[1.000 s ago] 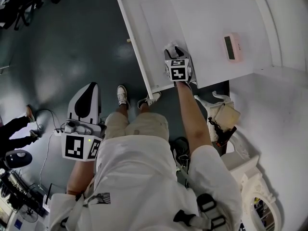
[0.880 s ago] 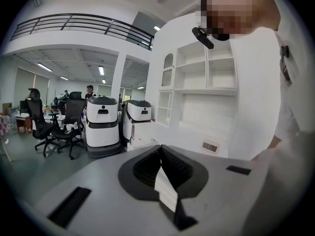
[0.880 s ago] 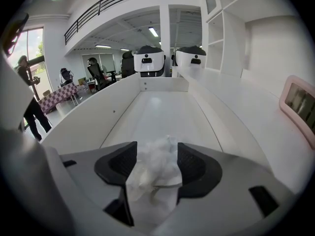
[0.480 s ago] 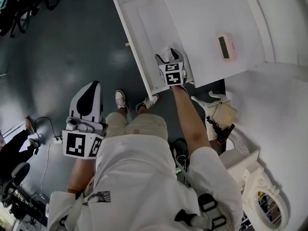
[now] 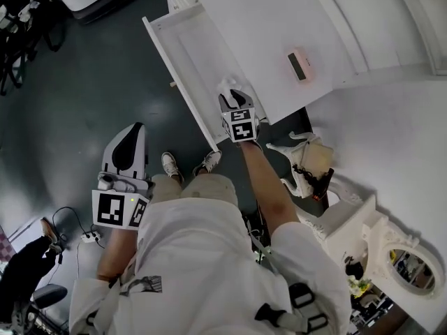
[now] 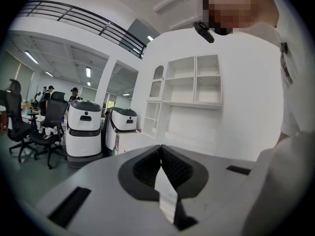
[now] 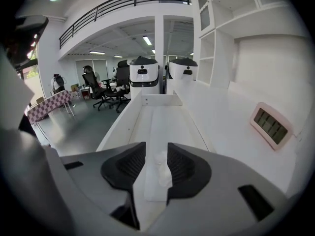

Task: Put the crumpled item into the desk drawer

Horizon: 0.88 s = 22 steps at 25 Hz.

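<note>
Closest to me, the person holds the left gripper (image 6: 160, 149) out at the side over the floor. Its jaws are pressed together with nothing between them, and it takes no part in the work.

Further on, the right gripper (image 7: 156, 146) hangs over the near end of the open drawer (image 7: 128, 117), tilted downward. Its jaws have just been drawing in, but a gap stands between them. Through that gap shows the crumpled item (image 7: 161, 173), a small white wad. It seems to lie on the drawer floor beneath the pads, not pinched by them.

I judge the drop made: the wad is inside the drawer, near its front. What looks left is to clear the gripper away and, if wanted, push the drawer closed.

Beyond lies the white desk (image 5: 279, 19), with a small pink-framed display (image 5: 298, 64) on top.
</note>
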### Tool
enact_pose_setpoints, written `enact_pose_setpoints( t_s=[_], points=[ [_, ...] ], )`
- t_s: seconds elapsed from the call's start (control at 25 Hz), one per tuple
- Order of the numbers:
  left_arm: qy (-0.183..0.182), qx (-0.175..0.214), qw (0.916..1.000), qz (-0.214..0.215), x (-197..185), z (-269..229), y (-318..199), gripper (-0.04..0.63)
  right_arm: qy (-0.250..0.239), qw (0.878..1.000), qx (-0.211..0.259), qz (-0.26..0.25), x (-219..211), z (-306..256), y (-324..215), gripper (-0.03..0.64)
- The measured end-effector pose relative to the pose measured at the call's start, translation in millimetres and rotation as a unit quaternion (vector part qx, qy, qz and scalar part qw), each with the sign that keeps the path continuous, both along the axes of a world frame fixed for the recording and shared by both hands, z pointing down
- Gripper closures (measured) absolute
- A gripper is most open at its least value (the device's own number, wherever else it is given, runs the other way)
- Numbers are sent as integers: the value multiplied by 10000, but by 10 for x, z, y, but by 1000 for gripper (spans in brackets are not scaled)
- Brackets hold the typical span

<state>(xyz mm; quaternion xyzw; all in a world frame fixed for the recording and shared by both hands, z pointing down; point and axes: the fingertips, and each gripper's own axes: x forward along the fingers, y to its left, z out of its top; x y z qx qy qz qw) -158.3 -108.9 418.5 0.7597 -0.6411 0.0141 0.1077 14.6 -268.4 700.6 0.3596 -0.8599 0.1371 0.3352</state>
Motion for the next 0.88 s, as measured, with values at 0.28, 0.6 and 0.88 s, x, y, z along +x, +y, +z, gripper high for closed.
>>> enact_pose_setpoints(
  t_s=[0.28, 0.6, 0.88],
  points=[
    [94, 161, 9993, 338, -81, -93, 78, 580, -448, 9965, -127, 702, 200, -280, 291, 583],
    [117, 450, 9972, 586, -107, -277, 200, 580, -738, 9880, -84, 1357, 409, -476, 612, 604],
    [61, 568, 9959, 703, -30, -371, 239, 580, -1032, 9829, 49, 1522, 541, -698, 640, 604]
  ],
)
